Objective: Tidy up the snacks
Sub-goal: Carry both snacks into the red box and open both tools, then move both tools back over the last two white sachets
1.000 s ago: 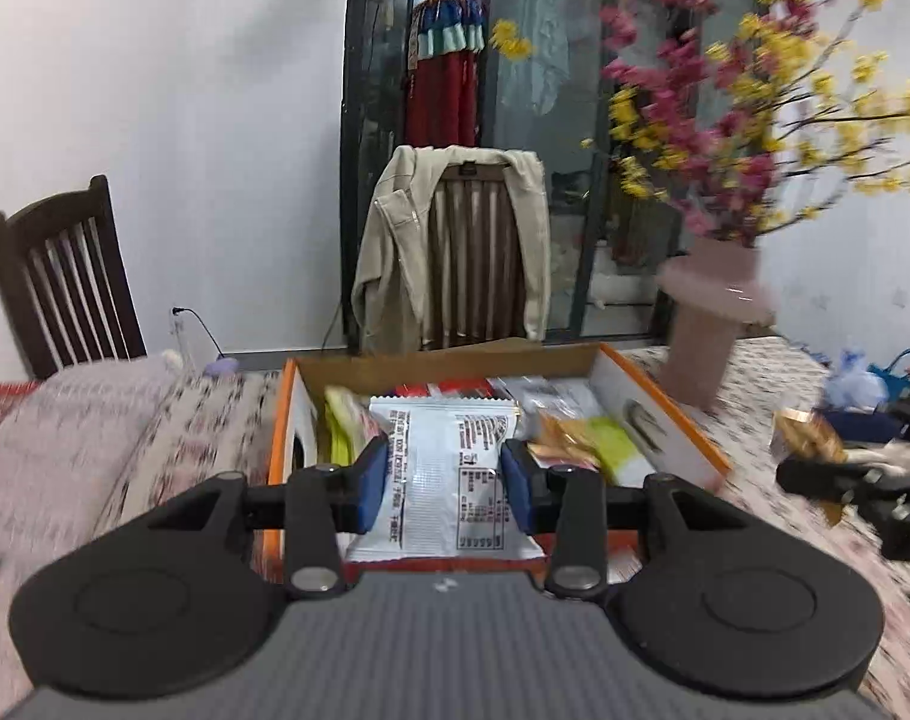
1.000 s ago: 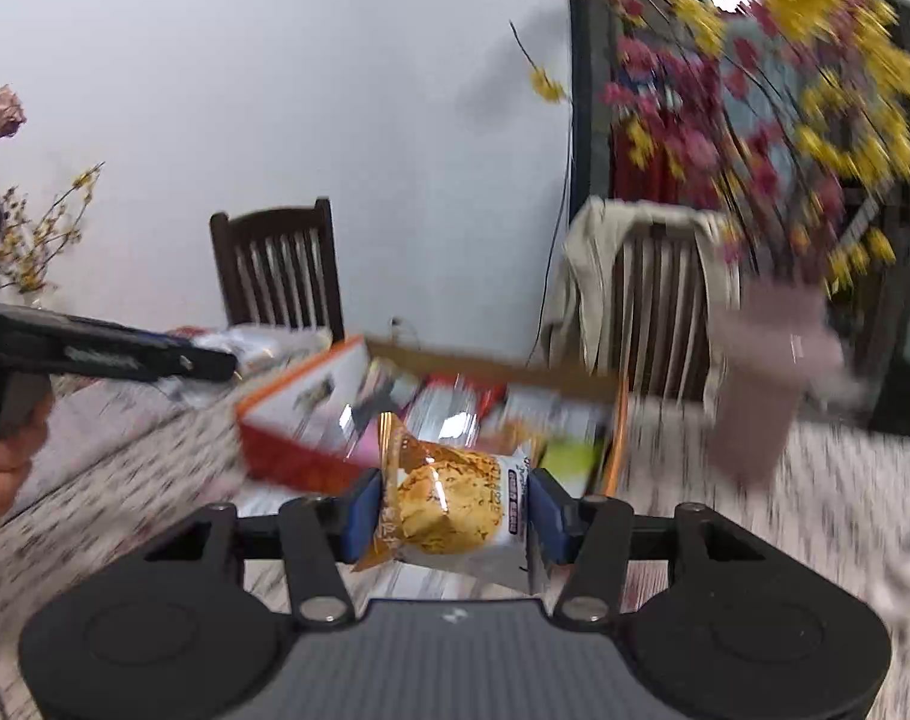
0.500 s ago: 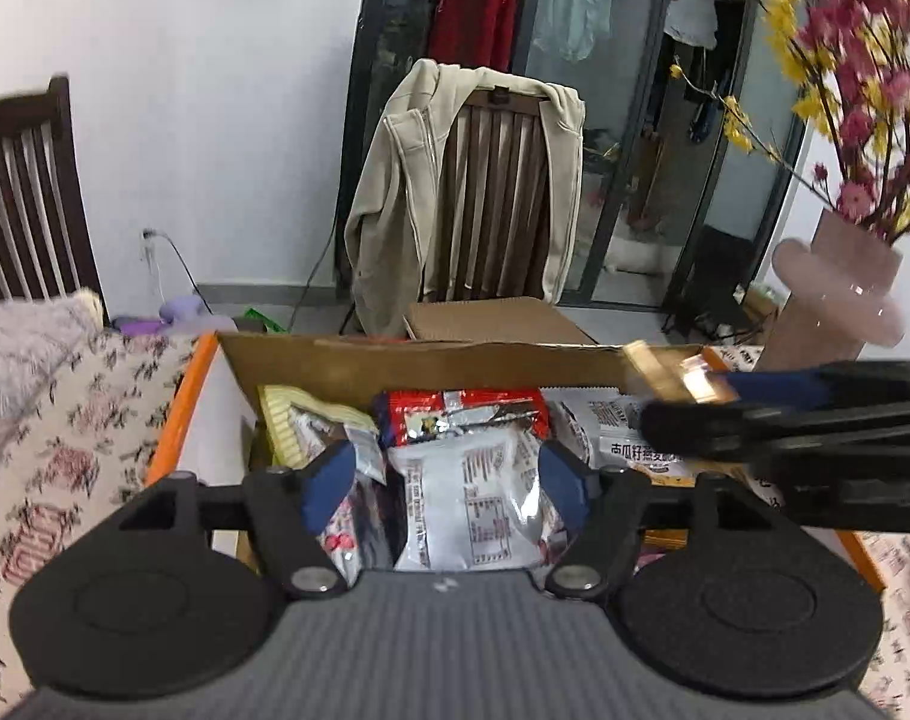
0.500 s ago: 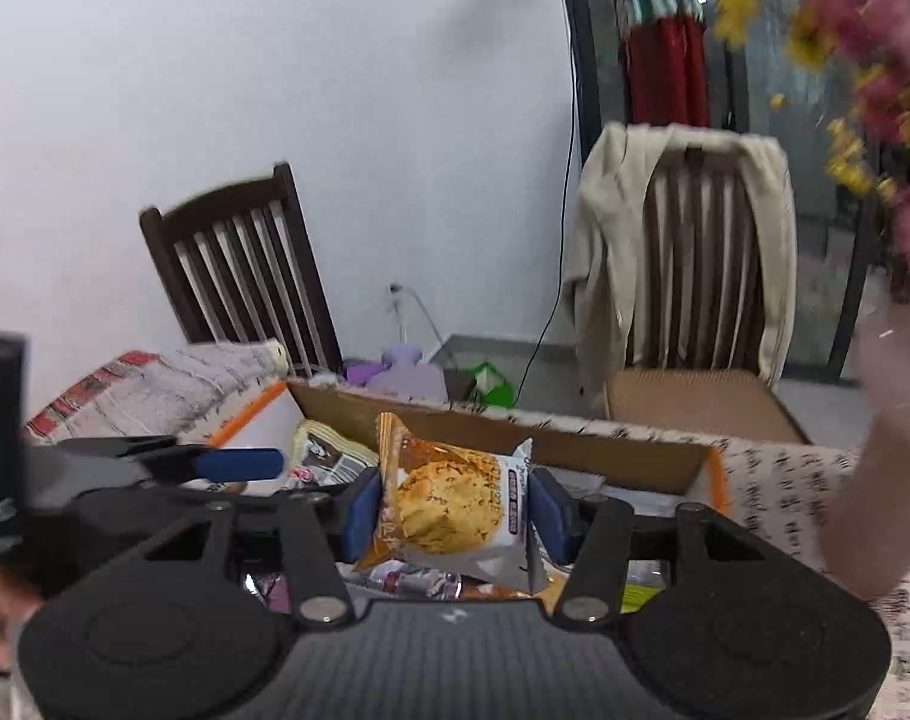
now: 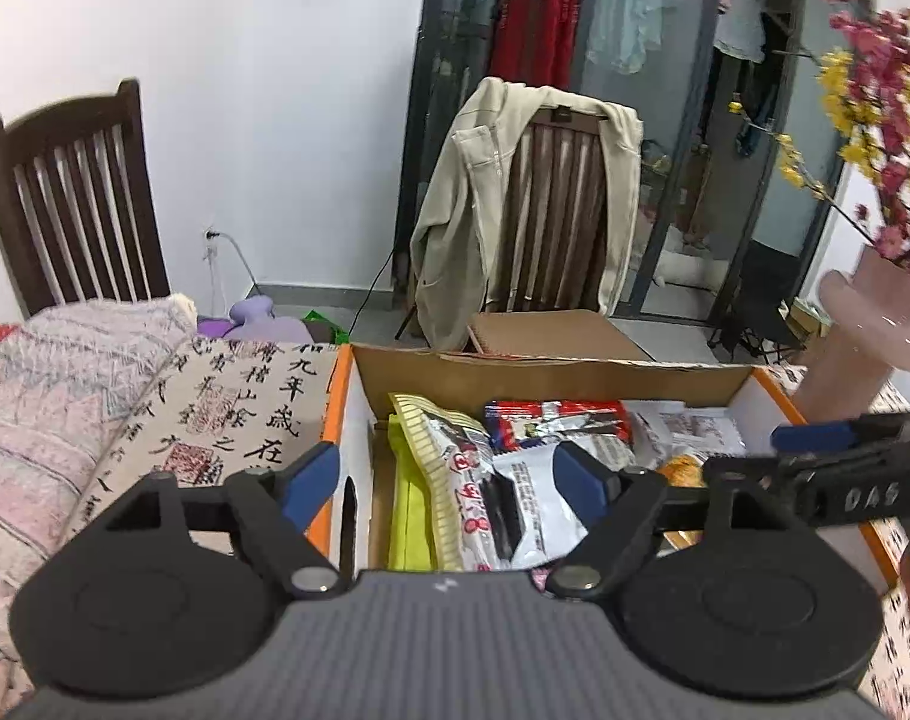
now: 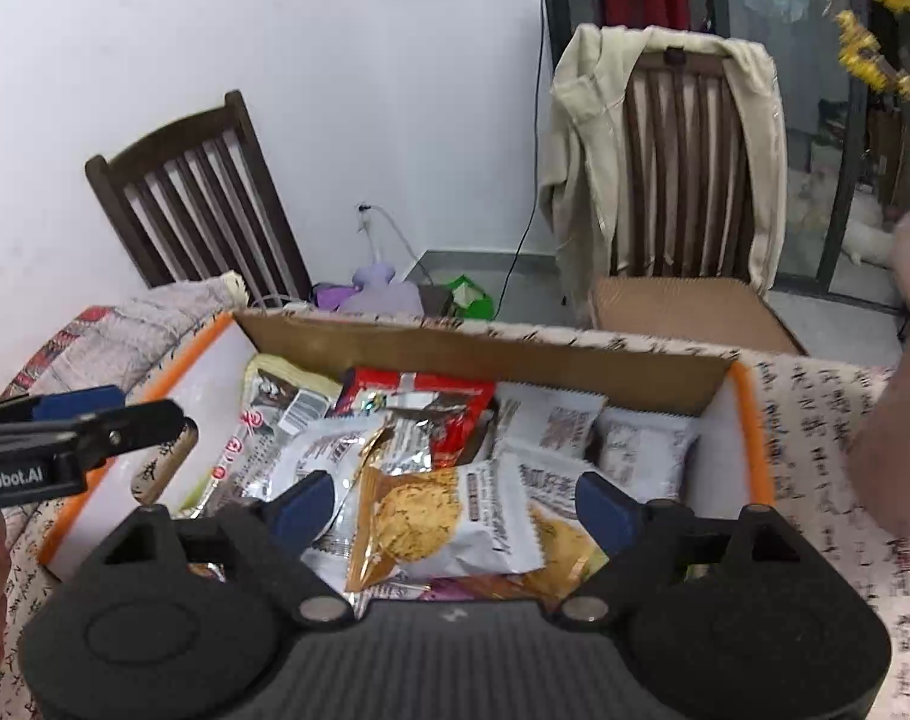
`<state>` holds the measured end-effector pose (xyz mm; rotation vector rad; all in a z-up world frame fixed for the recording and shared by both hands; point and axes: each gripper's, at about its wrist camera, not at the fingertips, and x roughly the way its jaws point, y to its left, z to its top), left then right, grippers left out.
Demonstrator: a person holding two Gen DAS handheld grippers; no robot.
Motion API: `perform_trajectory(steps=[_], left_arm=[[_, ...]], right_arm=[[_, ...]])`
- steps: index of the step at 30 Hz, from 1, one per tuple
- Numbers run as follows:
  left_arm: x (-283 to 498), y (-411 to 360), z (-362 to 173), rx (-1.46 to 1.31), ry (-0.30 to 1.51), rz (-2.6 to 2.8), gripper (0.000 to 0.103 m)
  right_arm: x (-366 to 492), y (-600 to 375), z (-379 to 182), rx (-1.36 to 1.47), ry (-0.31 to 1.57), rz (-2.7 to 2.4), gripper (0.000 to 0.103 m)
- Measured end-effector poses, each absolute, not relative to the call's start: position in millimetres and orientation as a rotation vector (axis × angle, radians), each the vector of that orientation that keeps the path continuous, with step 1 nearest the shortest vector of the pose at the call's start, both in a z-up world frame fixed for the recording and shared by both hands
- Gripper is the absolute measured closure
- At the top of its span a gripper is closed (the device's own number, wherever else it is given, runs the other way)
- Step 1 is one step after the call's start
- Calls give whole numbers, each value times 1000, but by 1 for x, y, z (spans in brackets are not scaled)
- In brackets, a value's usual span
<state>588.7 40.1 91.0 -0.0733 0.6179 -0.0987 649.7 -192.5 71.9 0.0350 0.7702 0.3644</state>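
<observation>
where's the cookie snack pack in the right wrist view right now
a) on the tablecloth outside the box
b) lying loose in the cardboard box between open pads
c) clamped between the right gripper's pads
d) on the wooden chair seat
b: the cookie snack pack lies on the other packets inside the cardboard box, and the right gripper, whose jaws have just been opening, stands with both pads clear of it.

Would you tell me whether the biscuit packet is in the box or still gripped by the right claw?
In the box. The biscuit packet lies on other snacks inside the cardboard box; the right claw has just opened, pads clear of it.
</observation>
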Motion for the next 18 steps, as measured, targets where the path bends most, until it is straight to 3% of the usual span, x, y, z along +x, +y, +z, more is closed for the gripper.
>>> perform_trajectory(steps=[4, 9, 18], left_arm=[[566, 46, 110, -49, 601, -79, 15], [526, 69, 134, -39, 565, -35, 10], [459, 66, 160, -39, 538, -5, 7]], right_arm=[[627, -216, 94, 23, 734, 317, 16], [588, -264, 112, 56, 672, 196, 2], [528, -314, 123, 166, 642, 130, 2]])
